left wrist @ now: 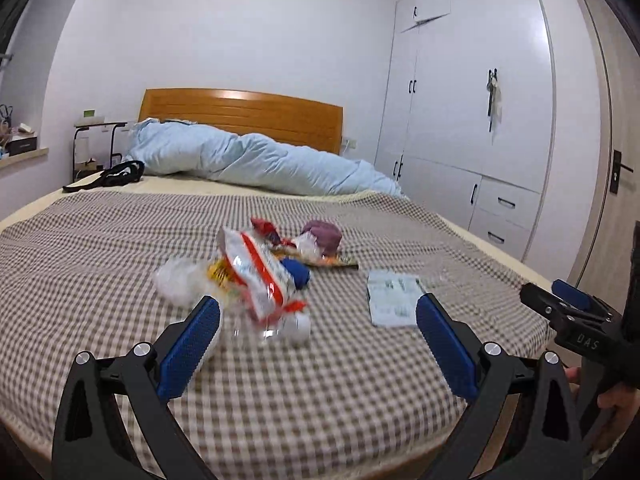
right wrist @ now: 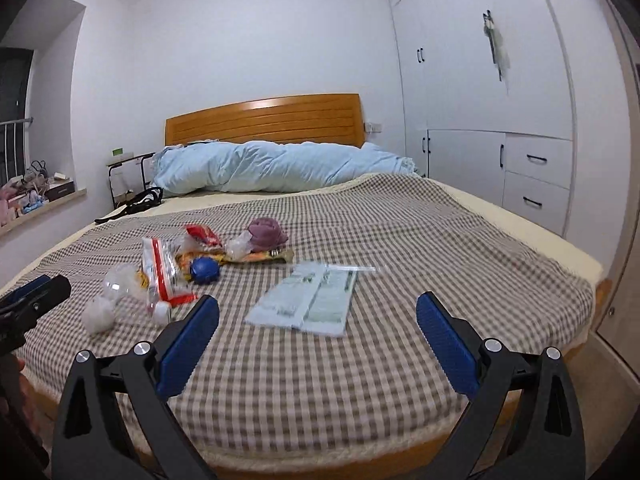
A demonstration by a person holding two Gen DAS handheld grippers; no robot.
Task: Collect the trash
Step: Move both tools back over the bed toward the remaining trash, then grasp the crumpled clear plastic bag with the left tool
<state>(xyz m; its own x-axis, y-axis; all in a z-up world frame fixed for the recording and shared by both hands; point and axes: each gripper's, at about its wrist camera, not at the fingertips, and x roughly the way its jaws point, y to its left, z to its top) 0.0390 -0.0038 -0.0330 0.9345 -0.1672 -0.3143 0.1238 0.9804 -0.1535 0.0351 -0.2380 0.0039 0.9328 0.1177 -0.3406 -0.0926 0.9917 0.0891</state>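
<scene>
Left wrist view: the left tool [left wrist: 318, 322] hovers released over a heap of wrappers [left wrist: 260, 276] on the checked bedspread [left wrist: 120, 240]. Beside it, the right tool [right wrist: 318, 322], also spread wide, faces a flat paper packet [right wrist: 308, 300] near the bed's foot.

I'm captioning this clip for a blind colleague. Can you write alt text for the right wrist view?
An open right gripper with blue pads hovers over a checked bedspread, aimed at a flat pale green paper packet. A trash pile of wrappers, a blue ball and crumpled plastic lies left; a blue duvet lies beyond.
</scene>
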